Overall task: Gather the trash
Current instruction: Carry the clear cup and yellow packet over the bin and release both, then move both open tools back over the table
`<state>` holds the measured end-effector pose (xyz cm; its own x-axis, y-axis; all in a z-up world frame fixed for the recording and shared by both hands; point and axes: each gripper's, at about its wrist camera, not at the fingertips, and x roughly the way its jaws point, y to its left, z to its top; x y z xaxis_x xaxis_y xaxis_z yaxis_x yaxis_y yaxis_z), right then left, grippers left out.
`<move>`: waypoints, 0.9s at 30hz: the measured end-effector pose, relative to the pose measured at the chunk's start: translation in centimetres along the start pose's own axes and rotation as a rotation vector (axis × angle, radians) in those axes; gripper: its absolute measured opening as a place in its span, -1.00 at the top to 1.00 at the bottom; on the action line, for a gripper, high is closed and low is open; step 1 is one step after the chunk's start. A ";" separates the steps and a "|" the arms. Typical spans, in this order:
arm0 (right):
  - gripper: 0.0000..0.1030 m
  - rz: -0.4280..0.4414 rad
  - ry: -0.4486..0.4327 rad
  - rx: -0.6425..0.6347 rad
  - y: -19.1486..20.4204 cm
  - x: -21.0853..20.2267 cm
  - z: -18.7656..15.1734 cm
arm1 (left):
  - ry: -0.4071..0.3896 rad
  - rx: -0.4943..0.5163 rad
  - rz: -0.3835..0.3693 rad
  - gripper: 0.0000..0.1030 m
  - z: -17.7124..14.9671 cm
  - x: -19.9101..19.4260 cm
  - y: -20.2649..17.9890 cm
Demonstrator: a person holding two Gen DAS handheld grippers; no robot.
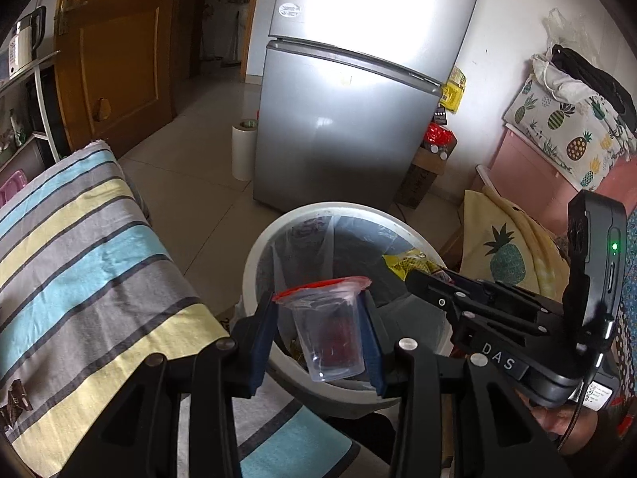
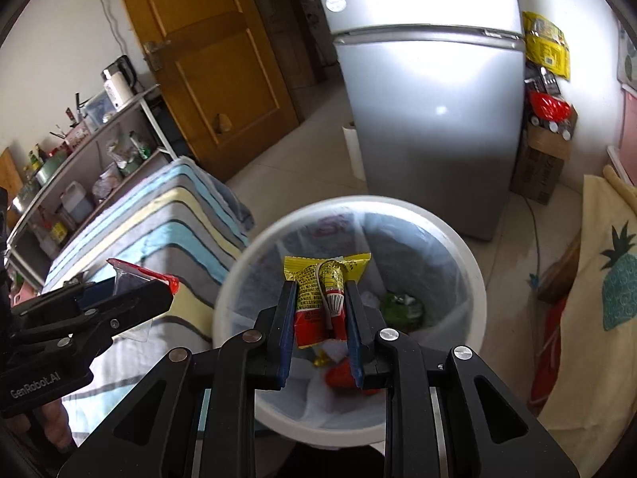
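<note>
My left gripper (image 1: 320, 310) is shut on a clear plastic cup (image 1: 332, 338) with a torn red foil lid, held over the near rim of the white trash bin (image 1: 262, 247). My right gripper (image 2: 320, 298) is shut on a yellow and red snack wrapper (image 2: 318, 290), held above the open bin (image 2: 469, 263). The bin has a clear liner and holds green and red trash at the bottom. The left gripper also shows in the right wrist view (image 2: 159, 290) at the left, beside the bin. The right gripper shows in the left wrist view (image 1: 414, 275) over the bin's right side.
A striped cloth-covered surface (image 1: 79, 247) lies left of the bin. A silver fridge (image 1: 358, 111) stands behind it, with a paper roll (image 1: 243, 151) and a cardboard box (image 2: 541, 167) alongside. Pineapple-print fabric (image 2: 609, 279) is on the right. A shelf (image 2: 79, 167) and a wooden door (image 2: 207, 51) stand at the left.
</note>
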<state>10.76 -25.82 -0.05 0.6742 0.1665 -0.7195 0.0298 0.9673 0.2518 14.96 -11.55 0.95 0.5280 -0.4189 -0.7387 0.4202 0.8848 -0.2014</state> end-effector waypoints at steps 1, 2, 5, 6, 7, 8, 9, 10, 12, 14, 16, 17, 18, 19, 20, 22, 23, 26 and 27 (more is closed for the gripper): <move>0.54 -0.008 0.012 0.006 -0.5 0.4 -0.1 | 0.010 0.003 -0.005 0.19 0.0 0.4 -0.2; 0.54 -0.016 0.021 0.009 -0.9 0.6 -0.3 | 0.018 0.003 -0.003 0.19 0.0 0.8 -0.3; 0.53 -0.043 0.045 0.016 -1.9 1.4 -0.8 | 0.036 0.011 0.012 0.19 0.0 1.8 -0.7; 0.53 -0.055 0.053 0.018 -2.1 1.6 -0.8 | 0.046 0.012 0.011 0.19 0.0 2.2 -0.9; 0.52 -0.061 0.059 0.020 -2.3 1.8 -0.9 | 0.053 0.013 0.010 0.19 0.0 2.5 -0.9; 0.52 -0.066 0.067 0.023 -2.6 2.0 -0.9 | 0.058 0.011 0.012 0.18 0.0 2.6 -1.0; 0.52 -0.068 0.072 0.024 -2.9 2.2 -1.0 | 0.063 0.010 0.013 0.17 -0.1 2.8 -0.9; 0.51 -0.069 0.078 0.025 -3.0 2.3 -1.0 | 0.066 0.012 0.014 0.15 -0.2 2.8 -0.9; 0.44 -0.068 0.084 0.030 -3.3 2.6 -1.0 | 0.073 0.006 0.021 -0.06 -0.1 3.0 -0.8; 0.19 -0.071 0.083 0.031 -3.3 2.5 -1.1 | 0.070 -0.006 0.016 -0.15 -0.2 3.0 -0.5; 0.09 -0.070 0.080 0.027 -3.1 2.4 -1.1 | 0.064 -0.009 0.020 -0.17 -0.2 2.8 -0.3; 0.09 -0.070 0.078 0.027 -3.1 2.3 -1.1 | 0.062 -0.011 0.024 -0.17 -0.3 2.7 -0.2; 0.09 -0.073 0.075 0.027 -3.0 2.2 -1.0 | 0.061 -0.013 0.022 -0.17 -0.3 2.5 -0.1; 0.09 -0.074 0.074 0.026 -2.9 2.1 -1.0 | 0.057 -0.014 0.020 -0.17 -0.4 2.3 0.0; 0.09 -0.074 0.071 0.026 -2.8 2.0 -0.9 | 0.051 -0.017 0.023 -0.17 -0.4 2.1 0.2; 0.09 -0.069 0.061 0.027 -2.4 1.6 -0.9 | 0.038 -0.015 0.032 -0.17 -0.6 1.4 0.4; 0.09 -0.066 0.056 0.025 -2.2 1.4 -0.9 | 0.032 -0.017 0.038 -0.18 -0.6 1.1 0.5; 0.09 -0.060 0.038 0.017 -1.3 0.7 -0.8 | 0.012 -0.032 0.042 -0.22 -0.8 0.0 1.1; 0.09 -0.059 0.033 0.015 -1.1 0.6 -0.8 | 0.005 -0.039 0.049 -0.23 -0.8 -0.3 1.3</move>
<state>10.53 -26.61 -1.25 0.6462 0.1160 -0.7543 0.0797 0.9727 0.2179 14.75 -10.06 0.38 0.5440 -0.3738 -0.7513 0.3648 0.9116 -0.1895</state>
